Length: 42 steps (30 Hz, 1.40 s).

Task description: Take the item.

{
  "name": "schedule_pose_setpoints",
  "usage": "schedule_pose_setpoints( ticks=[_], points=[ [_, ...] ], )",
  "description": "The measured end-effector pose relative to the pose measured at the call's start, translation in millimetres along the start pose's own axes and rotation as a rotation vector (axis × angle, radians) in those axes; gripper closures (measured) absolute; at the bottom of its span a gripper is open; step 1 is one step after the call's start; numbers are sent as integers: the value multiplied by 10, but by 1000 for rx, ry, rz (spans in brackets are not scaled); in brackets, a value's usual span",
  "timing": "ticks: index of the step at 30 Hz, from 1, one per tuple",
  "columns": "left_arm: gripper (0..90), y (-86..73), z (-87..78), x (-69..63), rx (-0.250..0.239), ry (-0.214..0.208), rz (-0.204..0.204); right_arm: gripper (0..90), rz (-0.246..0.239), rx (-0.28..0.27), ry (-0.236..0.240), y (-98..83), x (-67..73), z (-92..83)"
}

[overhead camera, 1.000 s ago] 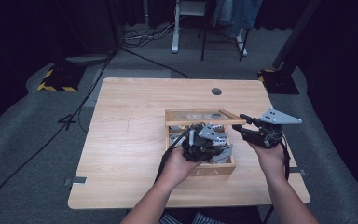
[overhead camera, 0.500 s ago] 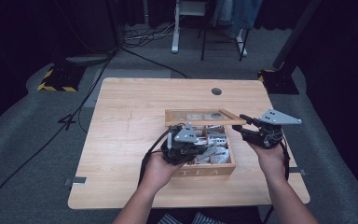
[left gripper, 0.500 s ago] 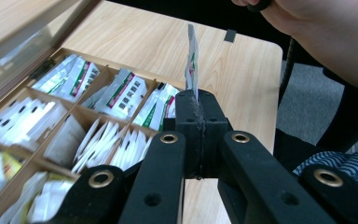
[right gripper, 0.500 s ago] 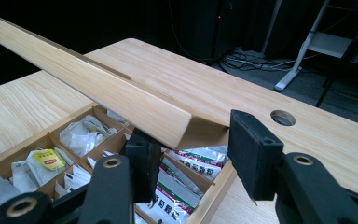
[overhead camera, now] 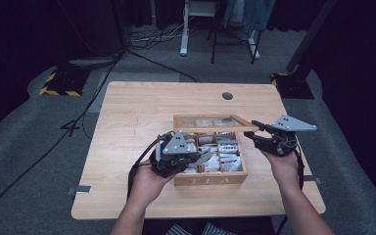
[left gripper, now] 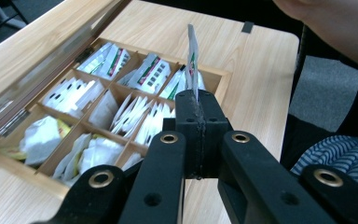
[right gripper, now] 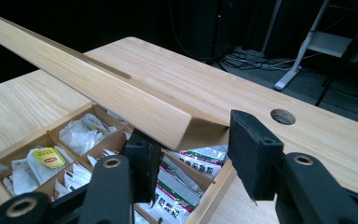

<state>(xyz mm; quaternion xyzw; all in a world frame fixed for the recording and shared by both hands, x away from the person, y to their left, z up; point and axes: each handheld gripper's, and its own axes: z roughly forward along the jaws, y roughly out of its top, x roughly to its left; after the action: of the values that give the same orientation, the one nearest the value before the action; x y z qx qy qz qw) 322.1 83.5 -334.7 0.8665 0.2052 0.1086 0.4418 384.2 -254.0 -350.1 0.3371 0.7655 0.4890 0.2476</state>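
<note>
A light wooden bench [overhead camera: 142, 117] stands on grey carpet in a dark room, with a round cable hole [overhead camera: 227, 96] near its far edge. On the near right part of the bench sits a wooden tea box [overhead camera: 210, 179] with "TEA" on its near wall, divided into compartments filled with white and green-printed tea sachets. Its glass-paned lid [overhead camera: 208, 122] is raised and tilted over the far side of the box.

A person's forearms come in from the near edge. The right hand-held gripper [overhead camera: 262, 132] is at the right end of the lid; in the right gripper view its jaws stand partly apart on either side of the lid's wooden corner [right gripper: 186, 128], and I cannot tell whether the pads press on it.

The left hand-held gripper [overhead camera: 203, 157] hangs over the near left part of the box. In the left gripper view its jaws are fully closed, pinching a thin tea sachet [left gripper: 192, 63] that stands upright, edge-on, above the compartments, clear of the other sachets.
</note>
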Motion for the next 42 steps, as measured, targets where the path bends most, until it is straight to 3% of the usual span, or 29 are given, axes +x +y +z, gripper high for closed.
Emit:
schedule_pose_setpoints(
  ticks=[9, 17, 24, 29, 33, 40, 42],
  points=[
    [895, -138, -254, 117, 5, 34, -37, 540, 5, -1, 7, -5, -5, 1],
    [895, -226, -382, 204, 61, 70, -43, 540, 7, -1, 8, -6, -7, 1],
    [894, -361, -485, 356, 66, 94, -92, 538, 9, 0, 10, -9, -9, 2],
    [894, -457, -521, 461, 72, 117, -128, 538, 7, 0, 10, -11, -8, 1],
    [894, -534, -497, 530, 120, 189, -154, 538, 7, 1, 11, -10, -8, 1],
    [893, -699, -441, 706, 128, 180, -226, 537, 6, 4, 12, -10, -10, 0],
    [894, -734, -429, 741, 140, 181, -231, 537, 6, 4, 12, -11, -10, 0]
  ],
)
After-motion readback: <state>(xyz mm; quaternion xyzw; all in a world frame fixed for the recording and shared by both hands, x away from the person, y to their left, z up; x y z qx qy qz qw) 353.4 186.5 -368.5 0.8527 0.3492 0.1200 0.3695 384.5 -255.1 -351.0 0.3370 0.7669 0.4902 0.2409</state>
